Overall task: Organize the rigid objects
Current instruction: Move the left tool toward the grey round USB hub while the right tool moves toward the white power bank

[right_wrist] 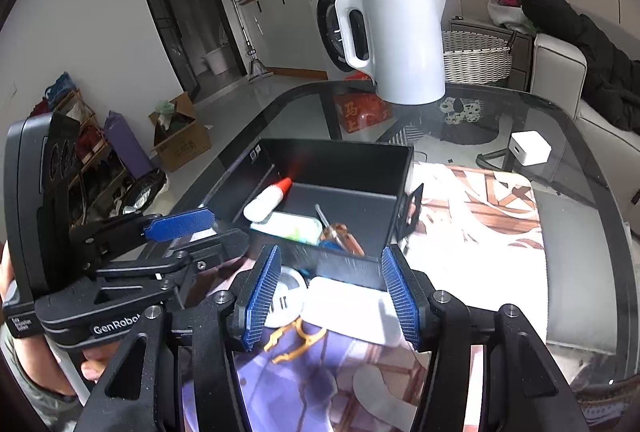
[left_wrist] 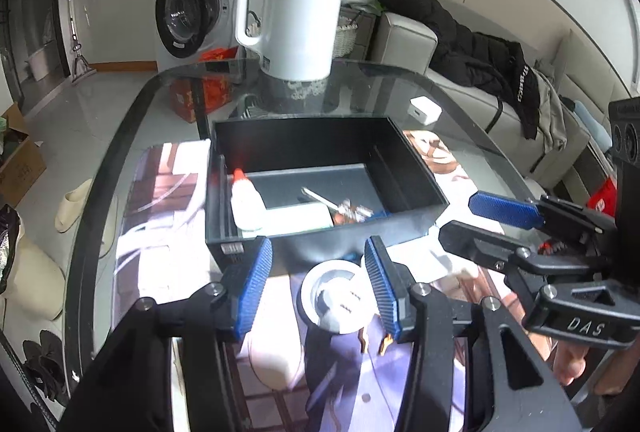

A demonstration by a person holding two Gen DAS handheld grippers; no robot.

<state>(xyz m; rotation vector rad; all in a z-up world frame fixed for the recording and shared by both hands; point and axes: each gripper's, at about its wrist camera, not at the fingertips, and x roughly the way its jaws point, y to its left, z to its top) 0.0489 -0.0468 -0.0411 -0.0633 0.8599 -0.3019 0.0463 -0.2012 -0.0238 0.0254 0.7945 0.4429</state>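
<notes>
Black storage box (left_wrist: 320,148) sits mid-table on the glass table (left_wrist: 120,136), already holding a white glue bottle (left_wrist: 246,202), a screwdriver (right_wrist: 340,232) and a pale flat case (left_wrist: 298,220). Just outside its near wall lie a white rectangular block (right_wrist: 348,306), a round white puck (left_wrist: 336,298) and an orange clip (right_wrist: 296,340). Left gripper (left_wrist: 320,284) hangs over the puck, jaws apart and empty; right gripper (right_wrist: 332,296) straddles the block, also parted, gripping nothing. Best approach, likely: centre each pair of pads squarely, close firmly, lift clear of the box wall before crossing it.
</notes>
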